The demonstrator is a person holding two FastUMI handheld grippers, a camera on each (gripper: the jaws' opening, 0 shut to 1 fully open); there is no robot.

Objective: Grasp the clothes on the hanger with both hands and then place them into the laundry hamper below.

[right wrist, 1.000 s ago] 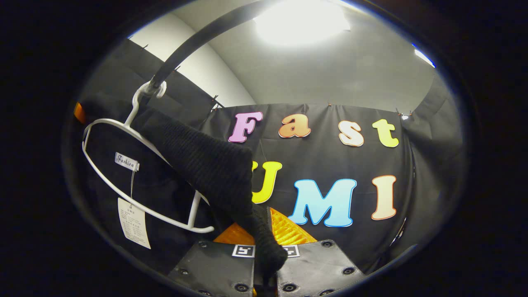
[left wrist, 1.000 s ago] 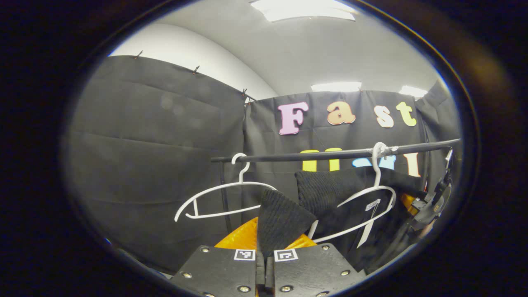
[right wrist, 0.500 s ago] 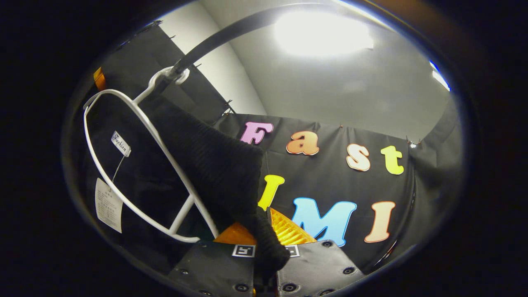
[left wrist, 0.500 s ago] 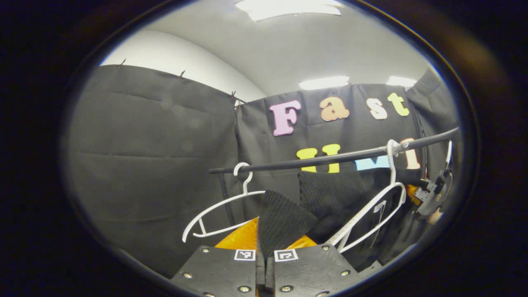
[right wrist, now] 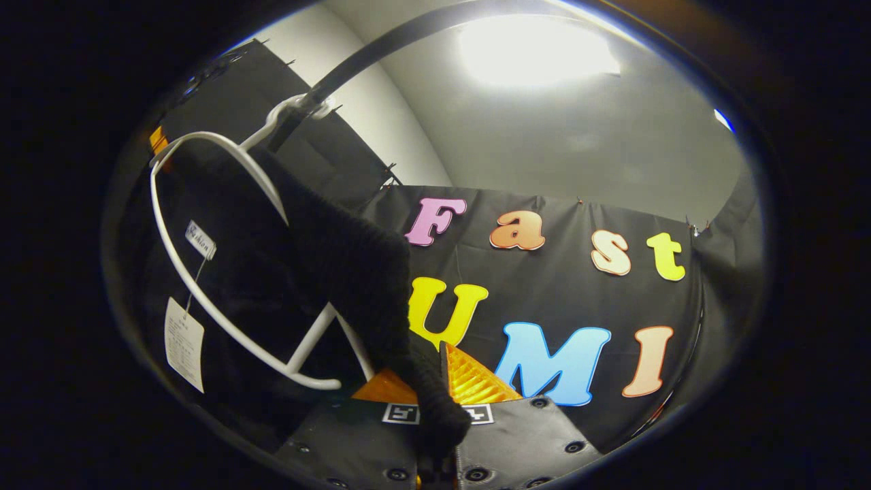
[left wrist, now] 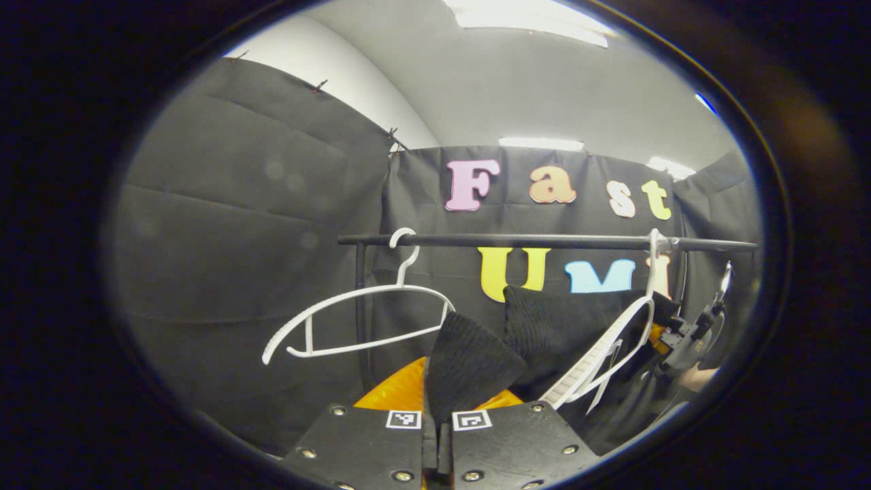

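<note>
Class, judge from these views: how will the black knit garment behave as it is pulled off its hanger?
Probably floppy: the garment sags between both tongs. Its ribbed knit looks grippy. It may snag the white hanger.

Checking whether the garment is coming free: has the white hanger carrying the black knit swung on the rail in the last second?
Yes. In the left gripper view the hanger has swung nearly edge-on beneath the rail, its hook still on it.

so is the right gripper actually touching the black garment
Touching. In the right gripper view the black garment runs down from the white hanger into the right gripper, pinched between its two fingers.
</note>
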